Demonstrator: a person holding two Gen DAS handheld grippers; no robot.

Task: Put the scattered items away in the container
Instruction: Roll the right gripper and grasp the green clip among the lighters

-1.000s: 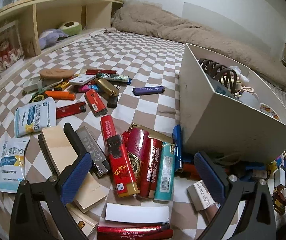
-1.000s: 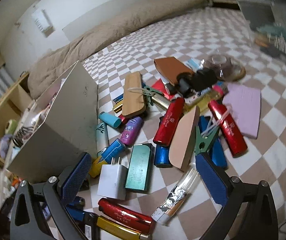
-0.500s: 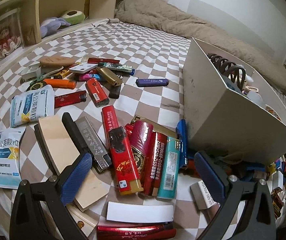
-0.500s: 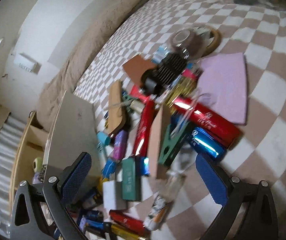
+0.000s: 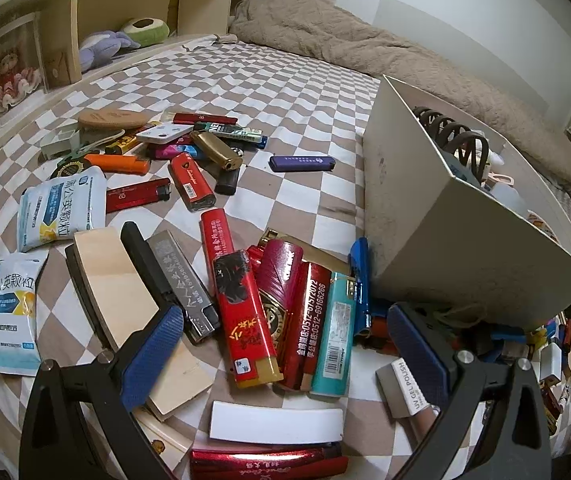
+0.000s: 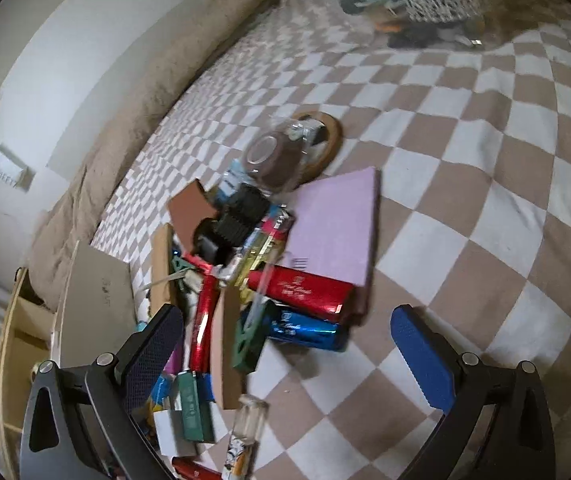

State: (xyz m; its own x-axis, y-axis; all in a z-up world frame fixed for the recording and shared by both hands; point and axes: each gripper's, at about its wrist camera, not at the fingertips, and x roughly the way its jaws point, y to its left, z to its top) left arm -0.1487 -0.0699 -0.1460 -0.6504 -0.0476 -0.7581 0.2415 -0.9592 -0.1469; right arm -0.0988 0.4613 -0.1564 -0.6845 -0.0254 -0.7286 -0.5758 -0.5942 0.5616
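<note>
The box (image 5: pixel 457 236), white and open-topped, sits on the checked bedspread (image 5: pixel 305 92) just ahead and to the right of your left gripper (image 5: pixel 283 350), already holding a dark coiled hair clip (image 5: pixel 451 136) and other small things. Your left gripper hangs with its blue pads spread wide and nothing between them, over a packed row of lighters: a red lighter (image 5: pixel 243 316) with a dark picture lies directly ahead of the gap, a teal lighter (image 5: pixel 333 340) just to its right, a blue lighter (image 5: pixel 359 280) beyond that against the box wall. Close by the left pad lie a silver lighter (image 5: pixel 183 284) and a wooden block (image 5: pixel 125 300); a white strip (image 5: pixel 275 424) lies beneath the gap. Farther ahead on the left, two medicine sachets (image 5: pixel 61 208) rest beside a second scatter of lighters, with a purple lighter (image 5: pixel 301 163) lying alone ahead.

Your right gripper (image 6: pixel 287 354) is likewise spread and empty, tilted over another heap. There a red lighter (image 6: pixel 305 294) lies across a blue lighter (image 6: pixel 305 330) just ahead of the gap, a lilac card (image 6: pixel 337 224) behind them, a black comb-like clip (image 6: pixel 237 220) to the left of the card and a round brown lid (image 6: pixel 275 156) farther off. A green clothes peg (image 6: pixel 249 344) stands near the left pad, and the box wall (image 6: pixel 93 308) rises at far left.
</note>
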